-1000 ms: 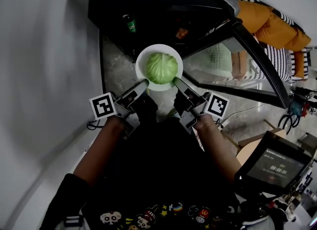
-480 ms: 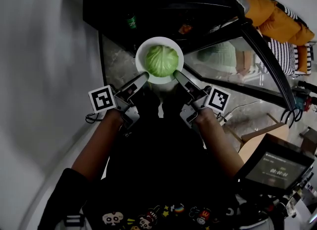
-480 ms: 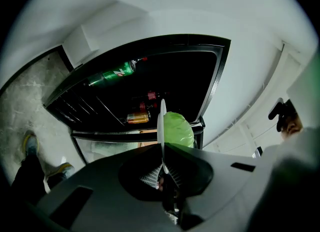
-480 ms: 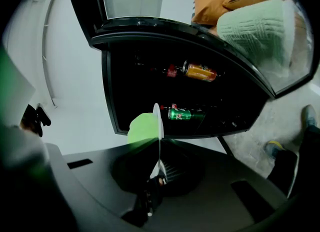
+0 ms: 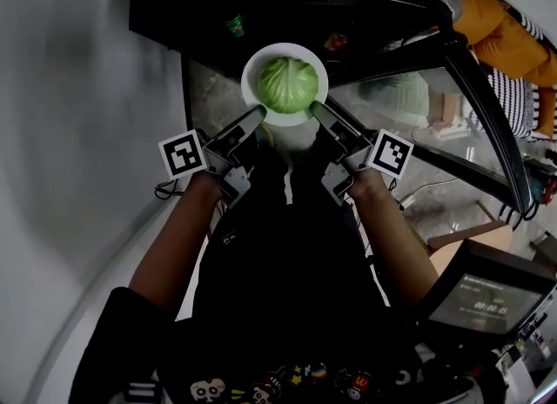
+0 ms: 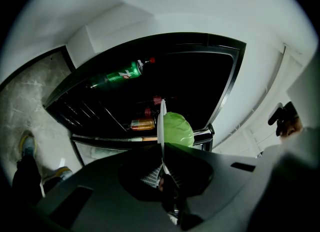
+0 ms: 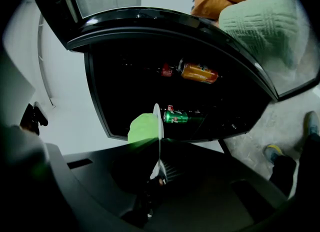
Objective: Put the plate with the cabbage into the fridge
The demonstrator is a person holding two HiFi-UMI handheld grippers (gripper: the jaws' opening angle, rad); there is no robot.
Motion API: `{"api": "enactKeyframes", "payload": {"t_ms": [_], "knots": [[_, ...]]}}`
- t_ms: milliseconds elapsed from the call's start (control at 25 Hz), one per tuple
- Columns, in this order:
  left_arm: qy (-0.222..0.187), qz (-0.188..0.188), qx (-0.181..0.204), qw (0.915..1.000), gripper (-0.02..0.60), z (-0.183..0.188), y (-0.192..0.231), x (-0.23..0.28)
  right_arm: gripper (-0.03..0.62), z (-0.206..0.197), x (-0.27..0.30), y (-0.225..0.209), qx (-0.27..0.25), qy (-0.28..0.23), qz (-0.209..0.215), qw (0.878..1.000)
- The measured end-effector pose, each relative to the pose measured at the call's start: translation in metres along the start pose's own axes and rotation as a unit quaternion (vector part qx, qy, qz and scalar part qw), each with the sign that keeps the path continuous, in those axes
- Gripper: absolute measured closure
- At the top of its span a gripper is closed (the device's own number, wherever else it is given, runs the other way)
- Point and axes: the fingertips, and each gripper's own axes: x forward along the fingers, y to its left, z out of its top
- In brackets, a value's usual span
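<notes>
A white plate (image 5: 253, 65) carries a green cabbage (image 5: 288, 83) in front of the dark, open fridge (image 5: 261, 2). My left gripper (image 5: 258, 113) is shut on the plate's near left rim, and my right gripper (image 5: 316, 109) is shut on its near right rim. In the left gripper view the plate (image 6: 162, 121) shows edge-on with the cabbage (image 6: 178, 130) on its right. The right gripper view has the plate (image 7: 157, 121) edge-on and the cabbage (image 7: 142, 127) on its left. The left gripper (image 6: 163, 162) and right gripper (image 7: 158, 162) jaws pinch the rim.
Inside the fridge lie a green bottle (image 6: 119, 75), a green can (image 7: 176, 116) and an orange can (image 7: 199, 73). The glass fridge door (image 5: 435, 106) stands open to the right. Marbled floor (image 5: 209, 97) lies below. A black device with a screen (image 5: 483, 289) sits at lower right.
Both grippers have carried the plate with the cabbage up and forward, closer to the fridge opening. Their hold on the rim is unchanged.
</notes>
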Motion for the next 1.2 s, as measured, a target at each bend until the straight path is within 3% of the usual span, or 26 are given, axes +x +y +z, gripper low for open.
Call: {"api": "enactKeyframes", "payload": {"t_ms": [1200], "knots": [[-0.023,0.038,-0.016,0.9989,0.568,-0.001,-0.004,0.001,0.577,-0.002,0.003,-0.007,0.05,-0.001,-0.009,0.999]]}}
